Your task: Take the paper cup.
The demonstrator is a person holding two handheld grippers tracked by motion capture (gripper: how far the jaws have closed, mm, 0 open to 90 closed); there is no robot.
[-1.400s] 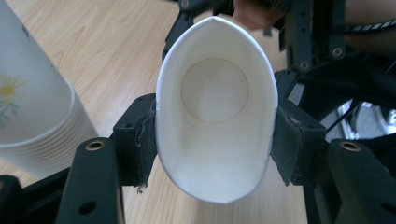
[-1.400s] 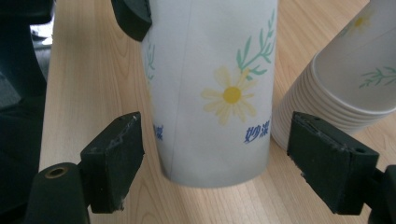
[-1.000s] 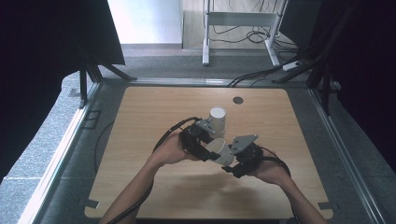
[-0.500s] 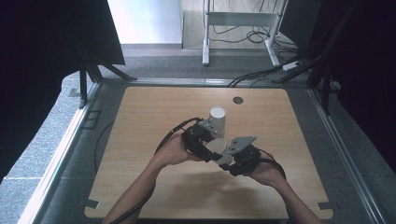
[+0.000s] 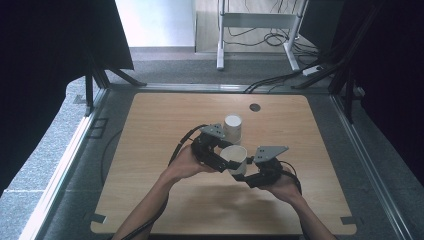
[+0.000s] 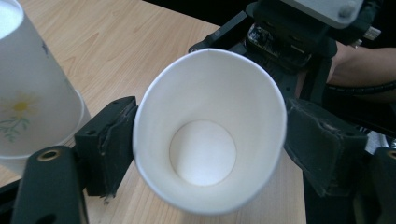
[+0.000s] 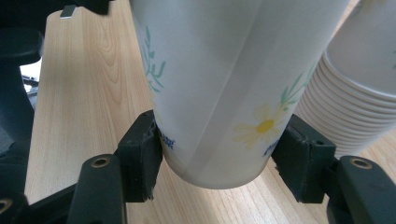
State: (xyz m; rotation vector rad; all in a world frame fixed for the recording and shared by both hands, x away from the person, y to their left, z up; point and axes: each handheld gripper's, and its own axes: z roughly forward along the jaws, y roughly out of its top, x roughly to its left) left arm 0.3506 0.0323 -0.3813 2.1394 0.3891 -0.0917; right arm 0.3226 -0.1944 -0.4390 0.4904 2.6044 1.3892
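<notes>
The right gripper (image 7: 217, 161) clamps the base of a white daisy-printed paper cup (image 7: 224, 84), near the wooden table (image 5: 150, 130) centre. The left gripper (image 6: 210, 144), jaws just opening, brackets its rim loosely. Light and crushable, it is best held gently at the stiffer base.

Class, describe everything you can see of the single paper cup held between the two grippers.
The paper cup is white inside, its outer wall printed with yellow daisies and green leaves. It is empty, tilted, its slightly squashed rim toward the left gripper, whose jaws flank the rim and have just been opening. The right gripper clamps its base. It is lifted off the wooden table, beside the cup stack.
</notes>
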